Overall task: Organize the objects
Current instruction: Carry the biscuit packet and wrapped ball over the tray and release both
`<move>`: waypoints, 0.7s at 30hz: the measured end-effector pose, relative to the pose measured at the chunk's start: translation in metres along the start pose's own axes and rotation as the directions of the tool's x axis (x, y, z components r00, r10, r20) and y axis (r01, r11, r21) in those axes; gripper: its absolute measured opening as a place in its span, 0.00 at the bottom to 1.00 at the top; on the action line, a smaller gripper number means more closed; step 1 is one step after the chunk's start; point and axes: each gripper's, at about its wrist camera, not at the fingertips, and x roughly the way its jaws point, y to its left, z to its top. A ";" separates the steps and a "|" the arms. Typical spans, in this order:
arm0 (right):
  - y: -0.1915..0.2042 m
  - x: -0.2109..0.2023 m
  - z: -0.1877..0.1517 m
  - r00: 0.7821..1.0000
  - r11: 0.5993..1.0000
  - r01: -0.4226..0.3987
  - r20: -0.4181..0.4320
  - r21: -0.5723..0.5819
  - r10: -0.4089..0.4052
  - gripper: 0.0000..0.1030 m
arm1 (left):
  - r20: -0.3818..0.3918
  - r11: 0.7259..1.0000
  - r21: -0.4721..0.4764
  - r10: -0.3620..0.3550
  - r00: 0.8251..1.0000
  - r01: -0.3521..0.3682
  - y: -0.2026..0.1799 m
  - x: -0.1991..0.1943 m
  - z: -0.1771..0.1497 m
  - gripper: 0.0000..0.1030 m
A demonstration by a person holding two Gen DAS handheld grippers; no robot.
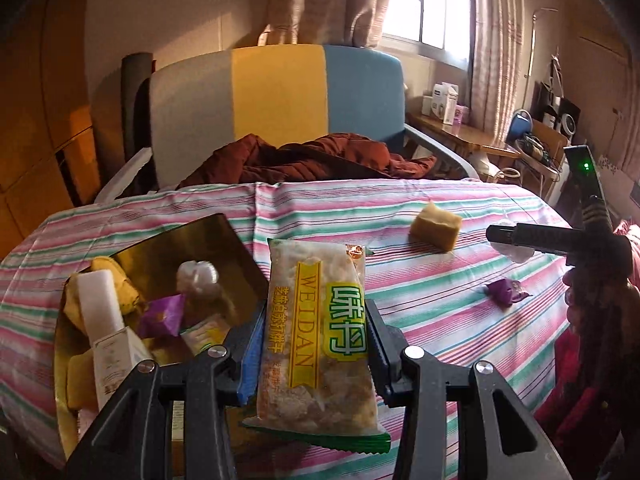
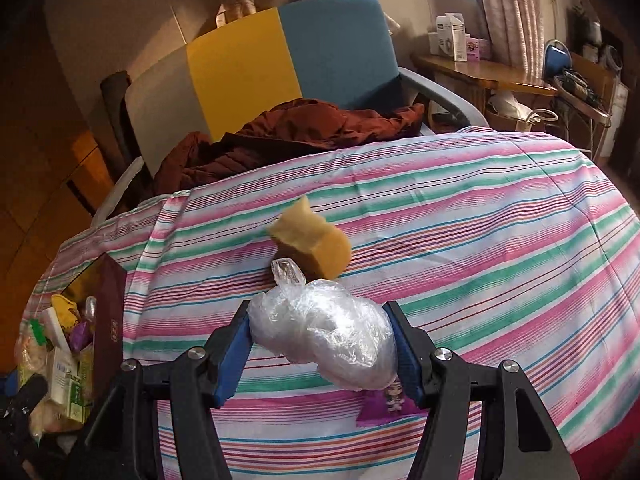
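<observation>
My left gripper (image 1: 314, 320) is shut on a WEIDAN cracker packet (image 1: 316, 332) and holds it beside the gold-lined box (image 1: 192, 240), which lies at the left with several snacks inside. My right gripper (image 2: 322, 340) is shut on a clear plastic-wrapped bundle (image 2: 324, 336) and holds it above the striped cloth (image 2: 480, 220). It also shows at the right of the left wrist view (image 1: 516, 240). A yellow sponge block (image 1: 436, 226) lies on the cloth, just beyond the bundle in the right wrist view (image 2: 316, 244). A purple candy packet (image 1: 504, 290) lies under my right gripper (image 2: 384, 404).
The box shows at the far left in the right wrist view (image 2: 110, 312). Behind the table stands a grey, yellow and blue chair (image 1: 276, 104) with a dark red jacket (image 1: 312, 156) on it. A wooden desk (image 1: 464, 136) with boxes stands by the window at the right.
</observation>
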 end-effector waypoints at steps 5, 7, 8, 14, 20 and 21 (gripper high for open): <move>0.050 -0.002 -0.007 0.995 0.994 -0.095 -0.019 -0.055 0.094 0.62 | -0.002 0.998 -0.067 0.020 1.000 -0.020 0.030 -0.009 -0.008 0.43; 0.076 -0.003 -0.010 0.990 0.986 -0.139 -0.031 -0.092 0.137 0.62 | 0.004 0.994 -0.103 0.026 1.000 -0.026 0.045 -0.015 -0.010 0.43; 0.089 -0.003 -0.011 0.986 0.981 -0.162 -0.039 -0.108 0.159 0.62 | 0.008 0.992 -0.123 0.037 0.999 -0.036 0.053 -0.018 -0.012 0.43; 0.166 0.001 -0.025 0.956 0.934 -0.292 -0.091 -0.205 0.279 0.62 | 0.014 0.963 -0.249 0.110 0.994 -0.103 0.114 -0.034 -0.019 0.43; 0.231 0.010 -0.042 0.923 0.873 -0.383 -0.165 -0.303 0.348 0.62 | -0.001 0.931 -0.317 0.189 0.982 -0.179 0.160 -0.039 -0.023 0.43; 0.240 0.012 -0.046 0.920 0.863 -0.390 -0.176 -0.321 0.350 0.63 | 0.003 0.931 -0.314 0.198 0.980 -0.187 0.163 -0.038 -0.021 0.43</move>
